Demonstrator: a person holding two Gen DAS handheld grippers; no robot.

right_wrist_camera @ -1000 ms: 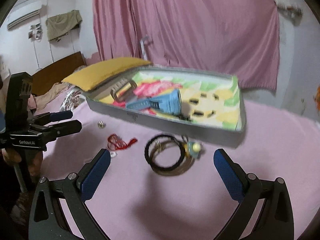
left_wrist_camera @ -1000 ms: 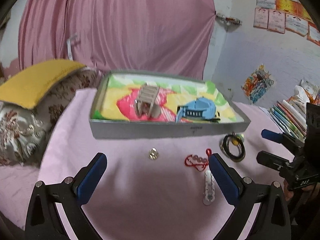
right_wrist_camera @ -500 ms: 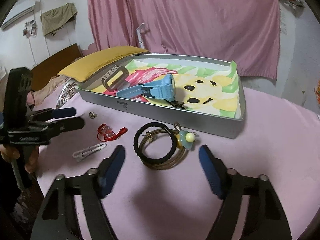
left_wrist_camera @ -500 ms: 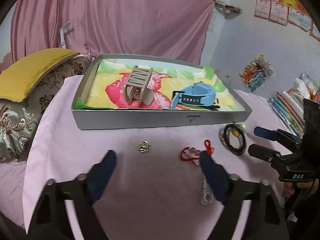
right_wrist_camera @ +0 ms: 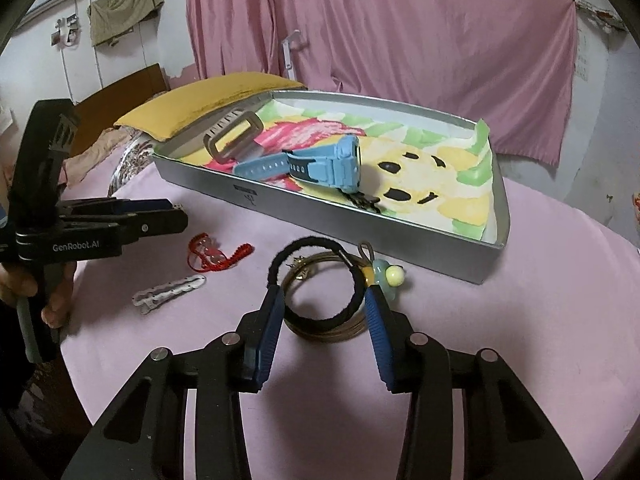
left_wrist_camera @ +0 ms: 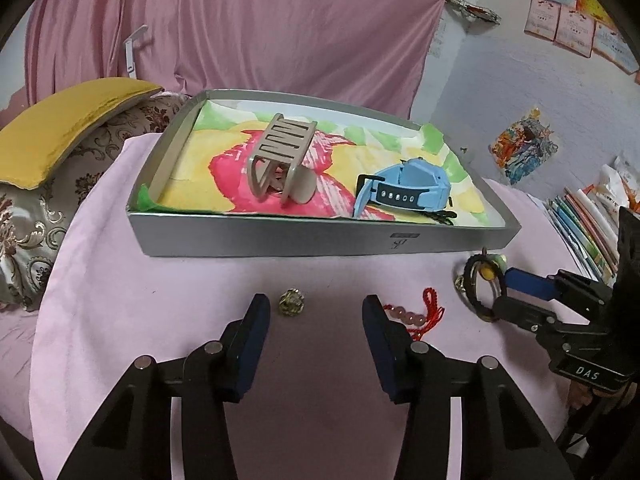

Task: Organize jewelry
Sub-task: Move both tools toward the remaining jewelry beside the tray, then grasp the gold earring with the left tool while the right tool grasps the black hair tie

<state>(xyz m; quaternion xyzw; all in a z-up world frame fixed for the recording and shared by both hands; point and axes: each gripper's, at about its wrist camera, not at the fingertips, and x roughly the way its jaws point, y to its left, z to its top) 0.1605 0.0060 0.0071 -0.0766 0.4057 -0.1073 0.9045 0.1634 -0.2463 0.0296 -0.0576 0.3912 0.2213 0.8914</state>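
On the pink cloth, we are closing the left gripper near a small gold ring, which is lying just ahead of its tips (nothing between them). We are closing the right gripper around a black hair tie, not yet pinching it. Behind both, a grey tray is holding a blue watch.

A grey tray at frame centre has a lining painted yellow, pink and green, and holds a beige clip and a light blue watch. The cloth below is pale pink, the curtain above deeper pink. A yellow cushion lies at left.
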